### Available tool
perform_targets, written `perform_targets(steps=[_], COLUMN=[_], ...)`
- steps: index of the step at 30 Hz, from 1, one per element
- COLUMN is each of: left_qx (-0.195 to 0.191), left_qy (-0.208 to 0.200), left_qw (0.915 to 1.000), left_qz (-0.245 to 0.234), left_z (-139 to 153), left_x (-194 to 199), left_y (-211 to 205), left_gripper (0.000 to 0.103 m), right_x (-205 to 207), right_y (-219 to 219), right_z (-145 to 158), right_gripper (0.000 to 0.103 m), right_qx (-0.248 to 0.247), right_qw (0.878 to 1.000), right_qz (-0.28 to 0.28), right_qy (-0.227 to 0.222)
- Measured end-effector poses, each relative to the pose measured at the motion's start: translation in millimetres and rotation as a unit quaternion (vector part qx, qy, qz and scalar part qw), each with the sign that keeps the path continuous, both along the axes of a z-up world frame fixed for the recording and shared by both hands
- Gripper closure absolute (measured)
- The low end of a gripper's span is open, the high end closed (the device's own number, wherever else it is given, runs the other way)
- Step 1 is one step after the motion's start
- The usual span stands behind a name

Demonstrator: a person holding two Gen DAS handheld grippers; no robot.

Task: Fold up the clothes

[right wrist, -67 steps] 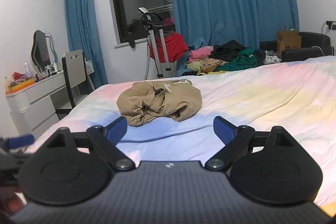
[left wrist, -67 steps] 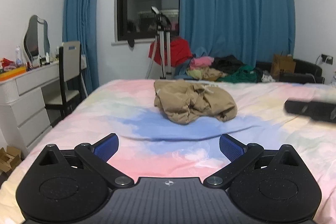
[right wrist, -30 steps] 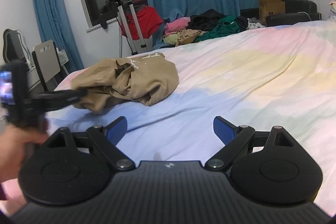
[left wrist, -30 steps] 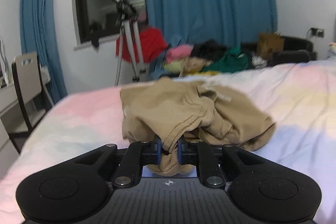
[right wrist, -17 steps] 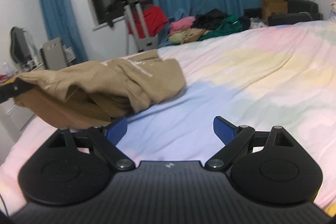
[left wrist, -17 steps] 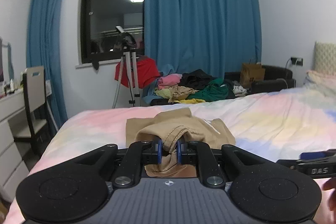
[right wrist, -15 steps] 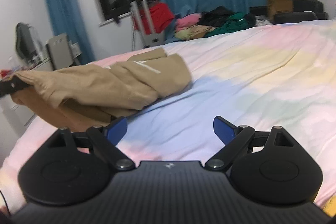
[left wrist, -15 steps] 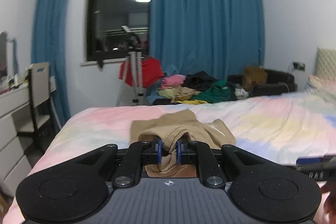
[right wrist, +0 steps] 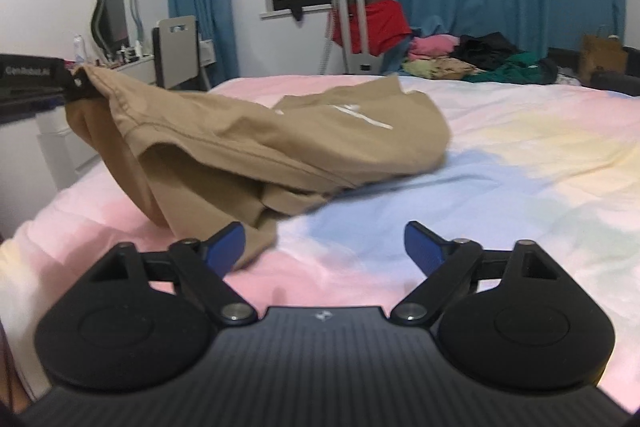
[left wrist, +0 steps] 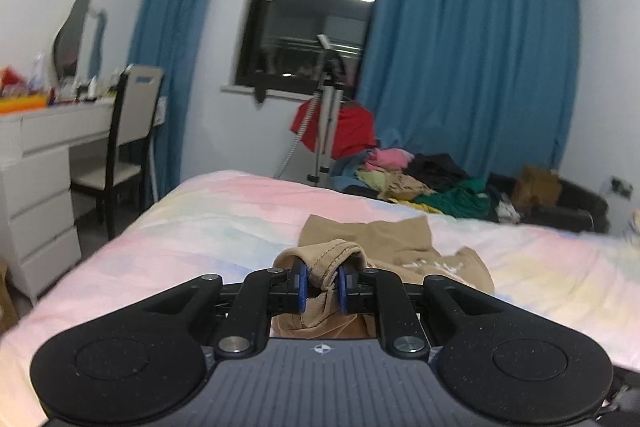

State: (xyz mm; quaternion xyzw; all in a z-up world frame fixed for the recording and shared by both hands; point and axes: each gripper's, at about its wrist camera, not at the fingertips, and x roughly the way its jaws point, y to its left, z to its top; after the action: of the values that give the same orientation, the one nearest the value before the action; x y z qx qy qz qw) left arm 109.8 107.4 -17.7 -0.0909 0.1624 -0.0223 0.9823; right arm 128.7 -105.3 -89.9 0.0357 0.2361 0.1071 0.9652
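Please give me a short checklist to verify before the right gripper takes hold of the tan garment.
1. Left gripper clamped on the hem of the tan cotton garment: ok.
2. Right gripper free of cloth between its closing jaws: ok.
3. Garment edge beside its left blue fingertip, not yet between the pads: not ok.
4. Garment spread flat on the pastel bedsheet: not ok, bunched and partly lifted.
5. Which garment part is held: cannot tell.

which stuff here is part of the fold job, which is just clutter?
In the job:
- tan garment, one edge lifted off the bed
- left gripper, shut on its hem
- right gripper, jaws closing, nothing between them

Lying about:
- clothes pile beyond the bed
- tripod with red cloth
- chair, dresser
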Motion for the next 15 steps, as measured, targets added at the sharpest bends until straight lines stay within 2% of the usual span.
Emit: perform_targets(steps=[1,3,6,9,11,12,13,15], left_qx=[-0.009,-0.023,-0.057,-0.07,-0.072,-0.075,-0.077,-0.072], left_qy=[0.003,0.01,0.021,0.023,0.025,0.026,0.027,0.026], left_qw=[0.9999,0.9995,0.9975,0.9961,0.9954,0.995,0.9947,0.9949], left_qz=[0.006,0.017,0.036,0.049,0.057,0.06,0.063,0.066], left_z=[-1.6,-4.8,-7.9,-11.1,-14.8,-16.2,-17.6,-19.4], left_x=[3.3,10.0,22.5,31.6,37.3,40.3,43.2,46.6], left_y=[3.7,11.5,29.2,44.4,49.3,50.3,51.3,51.1], left_gripper=[0.087,0.087,0.087,0.087,0.087,0.087,0.087,0.087], right_x=[8.0,25.6,51.2,79.2,95.7,103.6,111.6,127.2], right_y=[5.6,17.4,31.2,16.6,-7.2,-20.5,-33.7,-57.8], right_z=[-2.4,-8.4,-16.9,-25.6,-35.8,-41.4,-47.0,-60.1], right_gripper=[0.021,0.031,0.034,0.033,0.032,0.03,0.03,0.03], right_qx=[-0.004,-0.022,-0.051,0.004,0.106,0.163,0.22,0.325], right_qw=[1.0,1.0,0.999,0.999,0.991,0.982,0.97,0.936], right_qz=[0.006,0.012,0.004,-0.033,-0.057,-0.069,-0.081,-0.103], right_qy=[0.002,0.006,0.007,0.03,0.05,0.06,0.069,0.087])
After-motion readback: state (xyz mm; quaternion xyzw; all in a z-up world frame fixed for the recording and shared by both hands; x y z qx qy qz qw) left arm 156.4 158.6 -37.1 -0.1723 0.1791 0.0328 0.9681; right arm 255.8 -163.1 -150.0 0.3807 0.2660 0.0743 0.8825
